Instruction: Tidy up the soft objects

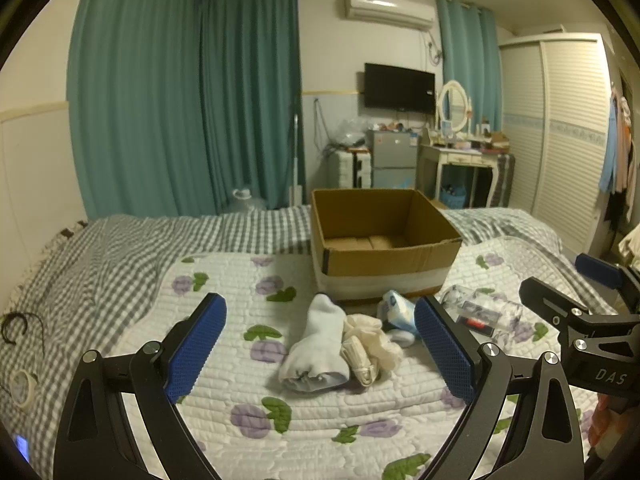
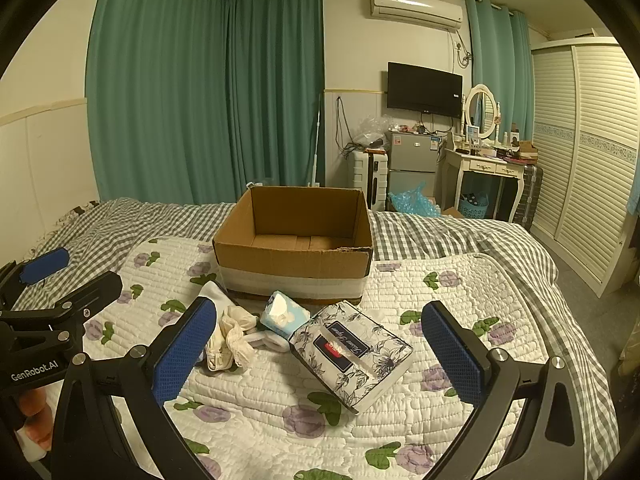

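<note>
An open cardboard box stands on the quilted flower bedspread. In front of it lie a white sock, a cream sock bundle, a small blue tissue pack and a floral tissue pack. My left gripper is open above the white sock and the cream bundle. My right gripper is open above the floral tissue pack. Both are empty. Each gripper shows at the edge of the other's view.
The bed has a grey checked sheet beyond the quilt. A tape roll and hair ties lie at the left. A wardrobe, dressing table and small fridge stand behind the bed.
</note>
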Motion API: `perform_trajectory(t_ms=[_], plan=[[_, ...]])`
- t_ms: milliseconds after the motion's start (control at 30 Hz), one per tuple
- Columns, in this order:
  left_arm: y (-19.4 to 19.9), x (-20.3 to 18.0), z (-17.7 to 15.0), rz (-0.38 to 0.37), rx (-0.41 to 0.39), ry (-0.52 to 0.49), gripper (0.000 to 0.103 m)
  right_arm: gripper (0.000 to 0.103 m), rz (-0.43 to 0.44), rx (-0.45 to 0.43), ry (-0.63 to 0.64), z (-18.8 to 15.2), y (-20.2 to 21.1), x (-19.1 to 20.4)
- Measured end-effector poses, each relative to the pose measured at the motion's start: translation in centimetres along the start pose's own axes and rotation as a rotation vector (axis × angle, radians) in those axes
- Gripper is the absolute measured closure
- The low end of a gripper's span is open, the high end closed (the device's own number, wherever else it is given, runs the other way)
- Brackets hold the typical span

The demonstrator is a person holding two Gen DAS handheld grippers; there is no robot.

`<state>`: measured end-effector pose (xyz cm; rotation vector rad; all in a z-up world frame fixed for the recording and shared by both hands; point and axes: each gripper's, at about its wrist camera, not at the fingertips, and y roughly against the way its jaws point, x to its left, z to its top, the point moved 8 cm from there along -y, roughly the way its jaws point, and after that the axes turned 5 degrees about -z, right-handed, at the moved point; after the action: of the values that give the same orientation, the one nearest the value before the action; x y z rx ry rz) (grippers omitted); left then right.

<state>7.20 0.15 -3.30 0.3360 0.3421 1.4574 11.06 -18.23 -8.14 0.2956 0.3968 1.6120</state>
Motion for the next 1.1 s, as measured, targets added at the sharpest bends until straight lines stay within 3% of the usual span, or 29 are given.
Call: perform_trajectory(t_ms=[1100], plan=[[-0.2, -0.1, -0.5, -0.003, 0.005, -0.01, 0.006, 0.0, -0.001, 0.009, 0.0, -0.9, -0.8, 0.0]])
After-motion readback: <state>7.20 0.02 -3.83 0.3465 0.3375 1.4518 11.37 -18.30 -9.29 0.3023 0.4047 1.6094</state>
